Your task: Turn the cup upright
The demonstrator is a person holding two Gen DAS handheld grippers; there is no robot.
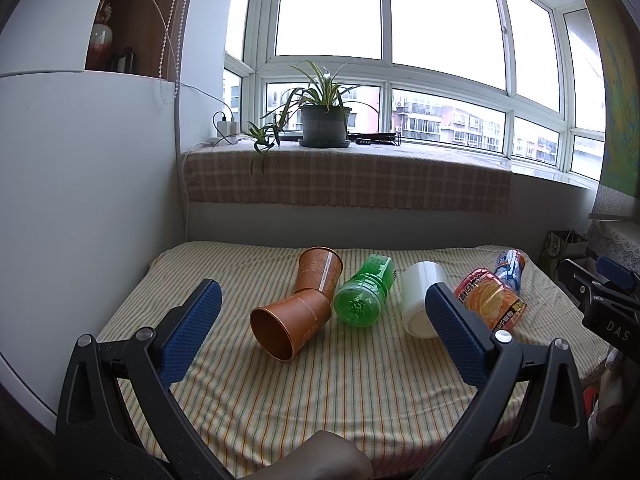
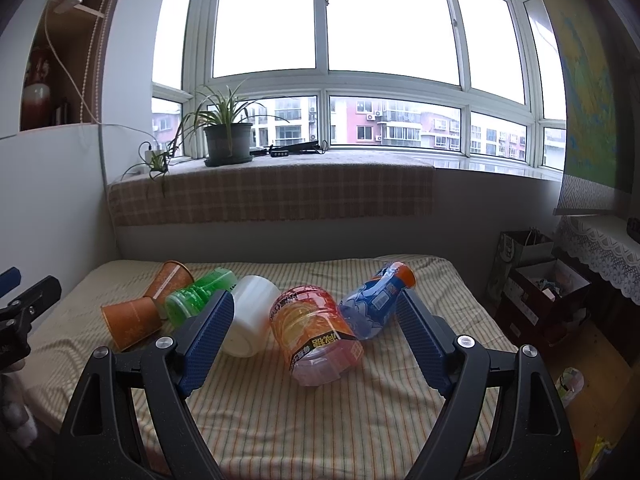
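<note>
Several cups and bottles lie on their sides on a striped cloth-covered table [image 1: 320,400]. A copper cup [image 1: 290,326] lies with its mouth toward me, a second copper cup [image 1: 320,270] behind it. Beside them lie a green bottle [image 1: 362,294], a white cup [image 1: 418,300], an orange-labelled jar [image 1: 492,300] and a blue bottle [image 1: 510,266]. My left gripper [image 1: 322,300] is open, above the table in front of the copper cup. My right gripper [image 2: 318,312] is open, its fingers either side of the orange jar [image 2: 316,332] and near the white cup [image 2: 250,314] and blue bottle [image 2: 376,300].
A white wall panel [image 1: 80,200] bounds the table's left side. A windowsill with a checked cloth and a potted plant [image 1: 324,124] runs behind. Boxes and a bag [image 2: 536,276] stand on the floor to the right.
</note>
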